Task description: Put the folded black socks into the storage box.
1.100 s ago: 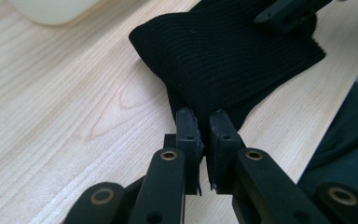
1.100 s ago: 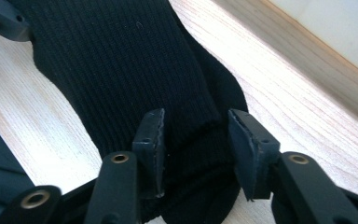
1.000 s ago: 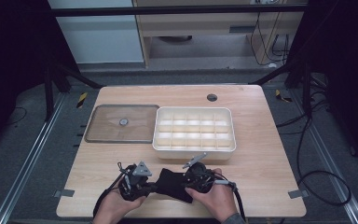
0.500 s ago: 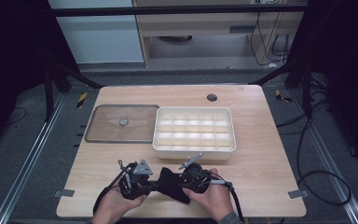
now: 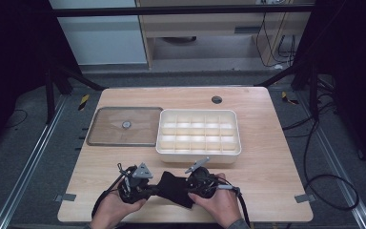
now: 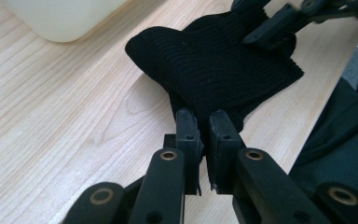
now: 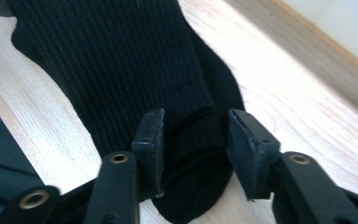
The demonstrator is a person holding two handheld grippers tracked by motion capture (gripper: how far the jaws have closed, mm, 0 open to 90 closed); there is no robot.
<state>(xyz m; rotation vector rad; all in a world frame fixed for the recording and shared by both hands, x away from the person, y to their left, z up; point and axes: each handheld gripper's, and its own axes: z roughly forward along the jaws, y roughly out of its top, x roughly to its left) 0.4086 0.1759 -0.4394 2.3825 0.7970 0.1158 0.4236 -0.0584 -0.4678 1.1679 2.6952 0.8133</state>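
Table (image 5: 267,143) evenly lit, surroundings dark; gripper views sharp nearby, edges soft.

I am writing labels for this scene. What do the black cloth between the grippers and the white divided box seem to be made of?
The black cloth looks like a soft knitted fabric, matte, with fine parallel ribs; it may be a sock. The left gripper pinches its edge. The white divided box appears to be moulded plastic, slightly glossy and perhaps translucent, with rounded corners and thin partition walls.
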